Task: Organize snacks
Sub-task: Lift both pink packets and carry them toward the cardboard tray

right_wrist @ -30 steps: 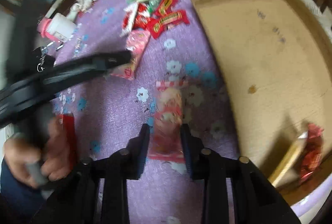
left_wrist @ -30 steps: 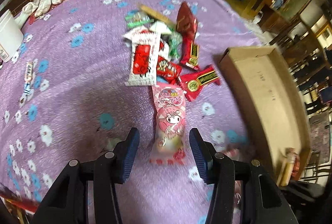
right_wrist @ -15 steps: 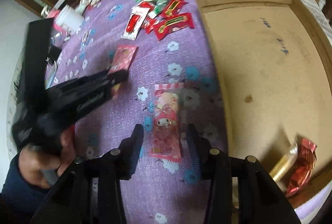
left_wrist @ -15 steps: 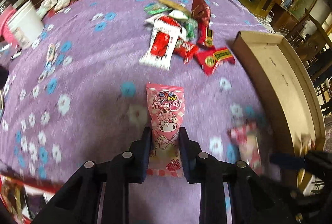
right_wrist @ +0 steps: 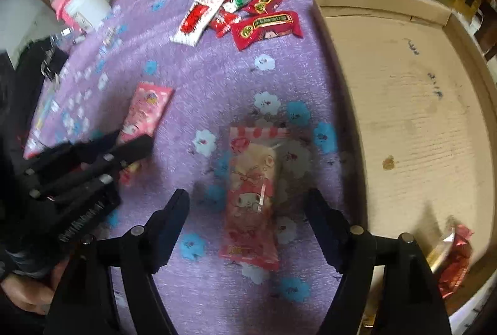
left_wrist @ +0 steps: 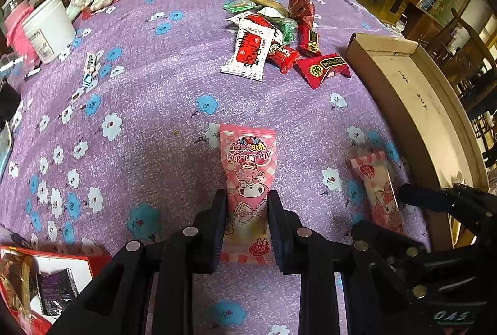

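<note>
Nearest the left tool [left_wrist: 247,220], its fingers are pinched tight on the lower half of a pink cartoon-print snack packet [left_wrist: 248,176] that lies flat on the purple flowered surface [left_wrist: 149,105]; the grip bites only the soft wrapper near one end, so on lifting the packet could droop, swing or slide out. The right tool [right_wrist: 248,214] has its jaws opening, spread wide and clear to either side of a second pink packet [right_wrist: 253,195] that lies loose between them, touching neither finger; if the tool moves off now, a finger could drag the packet along the cloth. The two tools work just beside each other, so a crossing move risks a knock. To the right of both sits the cardboard tray [right_wrist: 435,124], its raised wall a likely snag for a low-carried packet. Farther ahead lies the heap of red and white snack packets [left_wrist: 279,46], still unsorted.
</note>
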### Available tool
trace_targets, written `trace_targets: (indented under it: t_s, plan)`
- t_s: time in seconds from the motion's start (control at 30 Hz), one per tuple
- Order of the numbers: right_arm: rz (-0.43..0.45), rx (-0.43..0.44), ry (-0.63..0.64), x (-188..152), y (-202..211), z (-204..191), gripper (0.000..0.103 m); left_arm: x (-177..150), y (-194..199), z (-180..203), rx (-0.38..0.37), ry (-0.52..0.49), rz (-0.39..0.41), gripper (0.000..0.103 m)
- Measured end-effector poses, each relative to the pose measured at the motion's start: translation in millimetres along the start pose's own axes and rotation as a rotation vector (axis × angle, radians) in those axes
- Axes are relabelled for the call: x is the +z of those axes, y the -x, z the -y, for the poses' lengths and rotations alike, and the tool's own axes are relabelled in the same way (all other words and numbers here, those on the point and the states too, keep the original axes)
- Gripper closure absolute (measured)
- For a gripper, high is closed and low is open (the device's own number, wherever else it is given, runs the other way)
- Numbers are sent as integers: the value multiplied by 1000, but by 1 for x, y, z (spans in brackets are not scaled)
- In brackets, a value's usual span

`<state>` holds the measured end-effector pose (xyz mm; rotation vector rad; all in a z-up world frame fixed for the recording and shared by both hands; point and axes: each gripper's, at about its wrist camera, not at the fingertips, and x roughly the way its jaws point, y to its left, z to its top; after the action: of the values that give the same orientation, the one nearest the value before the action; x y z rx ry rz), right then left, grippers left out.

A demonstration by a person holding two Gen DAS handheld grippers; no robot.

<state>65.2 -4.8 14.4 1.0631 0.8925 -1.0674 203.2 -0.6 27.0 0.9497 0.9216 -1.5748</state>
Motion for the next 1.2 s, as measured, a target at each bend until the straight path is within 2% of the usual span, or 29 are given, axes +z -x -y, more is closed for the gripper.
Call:
trace_targets:
  t_s: [0.1, 0.23, 0.3, 0.33, 0.37, 0.6, 0.8, 1.0, 1.2]
  plan:
    - [21, 4, -24, -1, 3, 3, 29, 1, 0, -1, -4, 5, 4, 77]
    - [4, -63, 15, -2, 0, -3, 42, 1, -1, 2, 19, -22, 14, 77]
    - [-1, -127, 55, -2, 0, -7, 57, -1, -1, 5, 32, -35, 20, 77]
    - [5, -164, 76, -2, 0, -8, 74, -1, -1, 5, 33, -36, 23, 77]
    - [9, -171, 79, -2, 0, -8, 80, -2, -1, 5, 35, -35, 23, 78]
    - [37, -54, -17, -7, 20, 13, 81, -11, 10, 4, -31, 0, 24, 80]
    - [98, 32, -8, -4, 43, 6, 81, -13, 28, 10, -41, 17, 49, 80]
    - [118, 68, 1, -4, 56, 4, 81, -11, 45, 24, -35, 1, 76, 80]
    - [145, 104, -14, -7, 72, 19, 81, -8, 56, 45, -33, -17, 91, 80]
